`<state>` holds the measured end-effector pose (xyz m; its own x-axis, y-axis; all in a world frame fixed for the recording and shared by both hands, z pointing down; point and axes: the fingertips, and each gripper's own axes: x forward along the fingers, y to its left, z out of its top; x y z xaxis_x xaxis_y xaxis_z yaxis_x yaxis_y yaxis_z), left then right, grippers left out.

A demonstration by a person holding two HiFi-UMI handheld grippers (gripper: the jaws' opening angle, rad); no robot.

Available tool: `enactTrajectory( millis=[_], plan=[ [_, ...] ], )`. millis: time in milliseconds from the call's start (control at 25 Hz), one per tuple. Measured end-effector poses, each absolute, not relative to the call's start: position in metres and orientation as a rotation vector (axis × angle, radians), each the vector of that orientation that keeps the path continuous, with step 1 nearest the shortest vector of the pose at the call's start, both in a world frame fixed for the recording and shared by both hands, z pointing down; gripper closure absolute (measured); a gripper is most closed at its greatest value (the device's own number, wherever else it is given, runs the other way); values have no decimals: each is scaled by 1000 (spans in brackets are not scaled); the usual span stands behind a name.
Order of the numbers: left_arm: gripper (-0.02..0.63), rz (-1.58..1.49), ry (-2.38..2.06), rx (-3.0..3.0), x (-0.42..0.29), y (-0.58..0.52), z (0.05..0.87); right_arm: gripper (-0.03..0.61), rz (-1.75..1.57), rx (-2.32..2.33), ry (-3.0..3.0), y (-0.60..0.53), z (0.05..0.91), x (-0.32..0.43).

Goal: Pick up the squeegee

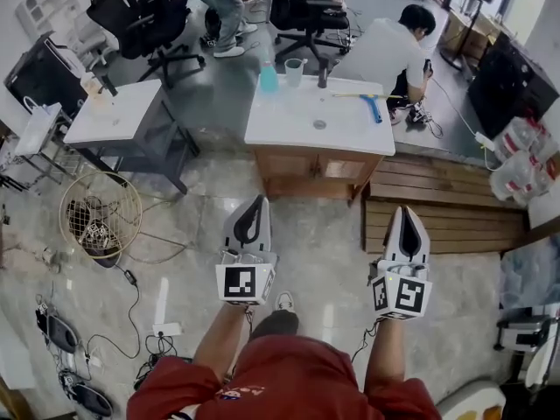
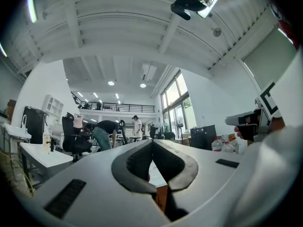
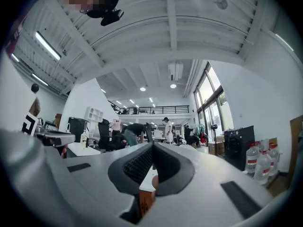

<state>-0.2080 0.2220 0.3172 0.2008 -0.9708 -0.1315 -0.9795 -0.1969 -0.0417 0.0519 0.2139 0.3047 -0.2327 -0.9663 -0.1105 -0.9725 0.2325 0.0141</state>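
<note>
The squeegee (image 1: 369, 105), blue with a yellow handle, lies on the right part of a white-topped wooden cabinet table (image 1: 289, 125) ahead of me in the head view. My left gripper (image 1: 257, 203) and right gripper (image 1: 408, 212) hover over the marble floor well short of that table. Both point toward it, jaws shut, nothing between them. In the left gripper view the left gripper (image 2: 152, 143) shows its tips meeting; the right gripper (image 3: 152, 145) looks the same in its own view. The squeegee shows in neither gripper view.
On the table stand a blue bottle (image 1: 268, 78) and a clear cup (image 1: 294, 71). A person in white (image 1: 391, 52) crouches behind it. A second white table (image 1: 118, 112) is at left, a wire basket (image 1: 101, 214) and cables on the floor, wooden pallets (image 1: 442, 204) at right.
</note>
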Motion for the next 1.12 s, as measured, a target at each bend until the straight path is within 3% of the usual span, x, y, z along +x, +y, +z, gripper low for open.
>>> enactTrajectory(
  millis=[600,1120],
  plan=[
    [597,176,1913,-2365,-281,108,317,571,210,-1909,2436,106,299,-26],
    [597,143,1860,-2355,-229,18,315,571,166,-1934,2370,18,310,31]
  ],
)
